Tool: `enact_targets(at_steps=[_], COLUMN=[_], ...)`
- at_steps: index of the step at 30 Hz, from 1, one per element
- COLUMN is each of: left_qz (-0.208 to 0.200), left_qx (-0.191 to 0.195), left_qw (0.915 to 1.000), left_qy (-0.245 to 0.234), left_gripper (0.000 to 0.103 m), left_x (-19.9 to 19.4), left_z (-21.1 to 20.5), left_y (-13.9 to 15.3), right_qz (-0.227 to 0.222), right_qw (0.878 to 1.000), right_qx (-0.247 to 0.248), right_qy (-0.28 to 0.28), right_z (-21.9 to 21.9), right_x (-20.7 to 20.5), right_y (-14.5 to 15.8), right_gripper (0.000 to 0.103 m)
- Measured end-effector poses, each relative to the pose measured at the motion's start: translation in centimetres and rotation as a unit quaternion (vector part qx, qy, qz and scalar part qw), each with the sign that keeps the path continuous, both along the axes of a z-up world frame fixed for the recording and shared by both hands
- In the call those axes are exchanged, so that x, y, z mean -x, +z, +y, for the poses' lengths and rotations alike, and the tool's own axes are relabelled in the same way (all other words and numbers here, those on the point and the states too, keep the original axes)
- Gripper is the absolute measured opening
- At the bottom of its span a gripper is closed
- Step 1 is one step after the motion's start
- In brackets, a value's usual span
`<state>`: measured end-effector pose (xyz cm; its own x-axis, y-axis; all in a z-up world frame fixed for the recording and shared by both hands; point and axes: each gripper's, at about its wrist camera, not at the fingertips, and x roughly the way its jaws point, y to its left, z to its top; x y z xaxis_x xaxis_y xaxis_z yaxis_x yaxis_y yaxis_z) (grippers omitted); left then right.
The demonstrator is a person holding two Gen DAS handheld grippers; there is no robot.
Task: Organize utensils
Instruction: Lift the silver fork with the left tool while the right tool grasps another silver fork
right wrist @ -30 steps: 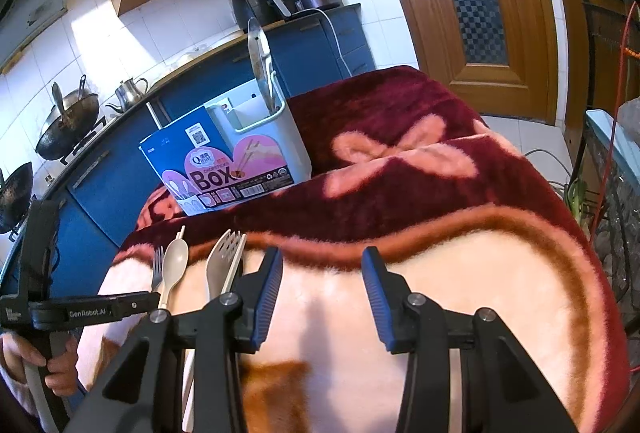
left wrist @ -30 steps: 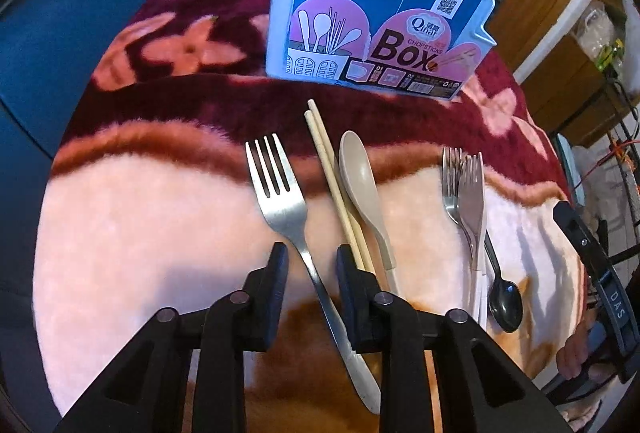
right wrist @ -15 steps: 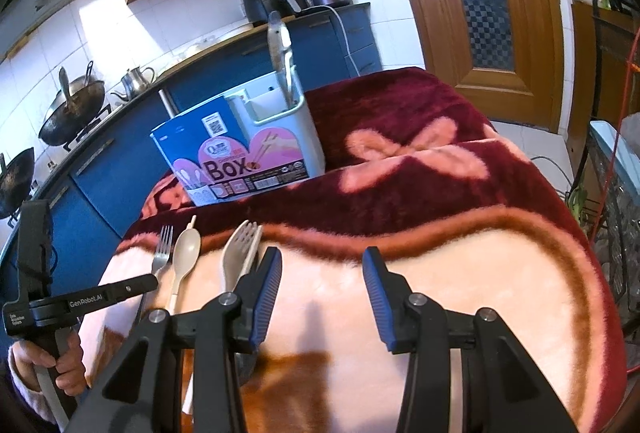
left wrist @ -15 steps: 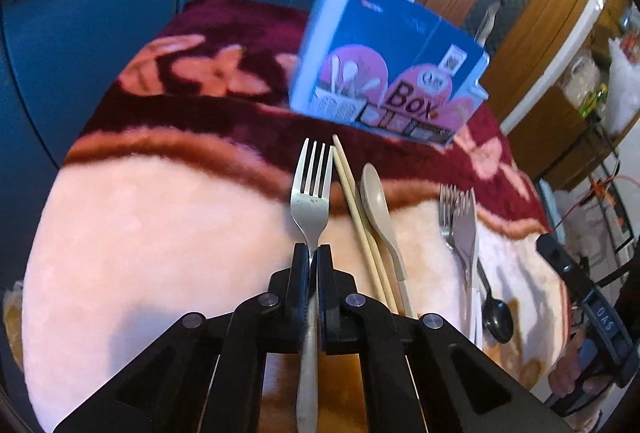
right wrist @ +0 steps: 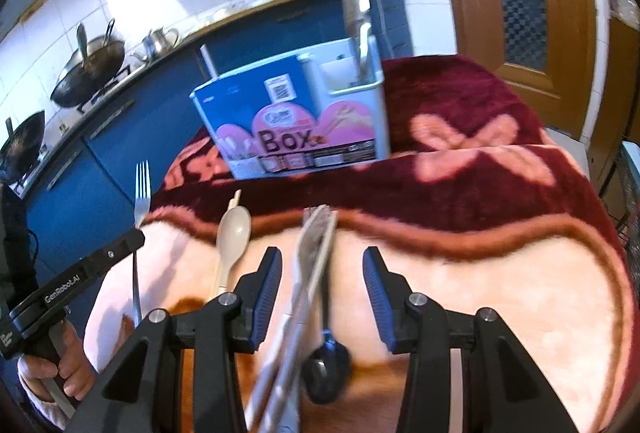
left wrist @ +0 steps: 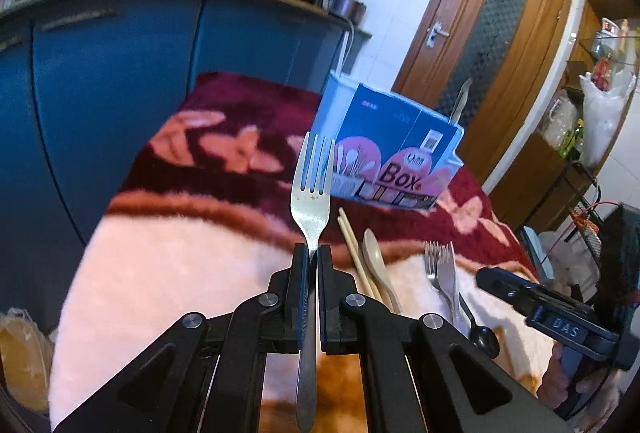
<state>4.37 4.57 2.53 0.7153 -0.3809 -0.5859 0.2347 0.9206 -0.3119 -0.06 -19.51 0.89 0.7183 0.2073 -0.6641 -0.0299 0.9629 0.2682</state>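
Steel fork clamped in left gripper; right gripper wide open, empty; one beige spoon.

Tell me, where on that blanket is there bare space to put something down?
Two bare patches: the pale blanket right of the fork pile, and the stretch left of the chopsticks. Crowded: the middle row, from chopsticks and beige spoon to the black spoon.
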Motion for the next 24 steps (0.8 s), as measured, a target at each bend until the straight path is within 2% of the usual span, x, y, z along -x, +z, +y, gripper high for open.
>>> enact_targets(at_steps=[2, 5, 13, 16, 20, 24], left_qz=[-0.009, -0.019, -0.035, -0.038, -0.043, -0.051], left_qx=[0.002, 0.008, 0.017, 0.019, 0.023, 0.024], left_qw=[1.0, 0.9998, 0.9993, 0.9991, 0.9988, 0.9984], left_qy=[0.0, 0.0, 0.001, 0.001, -0.002, -0.006], left_gripper=[0.004, 0.004, 0.004, 0.004, 0.004, 0.004], left_x=[0.1, 0.3, 0.7, 0.8, 1.0, 1.3], left_z=[0.1, 0.4, 0.9, 0.9, 0.7, 0.4], left_y=[0.2, 0.4, 0.8, 0.9, 1.1, 1.5], right_qz=[0.015, 0.044, 0.112, 0.124, 0.146, 0.13], right_qw=[1.0, 0.999, 0.993, 0.992, 0.989, 0.991], right_qx=[0.002, 0.009, 0.019, 0.02, -0.004, -0.018], right_qy=[0.013, 0.029, 0.03, 0.032, 0.034, 0.039], right_z=[0.6, 1.4, 1.6, 1.2, 0.4, 0.0], right_x=[-0.7, -2.1, -5.2, -5.9, -6.6, -5.8], right_y=[0.0, -0.1, -1.4, -1.4, -1.6, -0.7], right_gripper=[0.045, 0.036, 0.023, 0.018, 0.017, 0.014])
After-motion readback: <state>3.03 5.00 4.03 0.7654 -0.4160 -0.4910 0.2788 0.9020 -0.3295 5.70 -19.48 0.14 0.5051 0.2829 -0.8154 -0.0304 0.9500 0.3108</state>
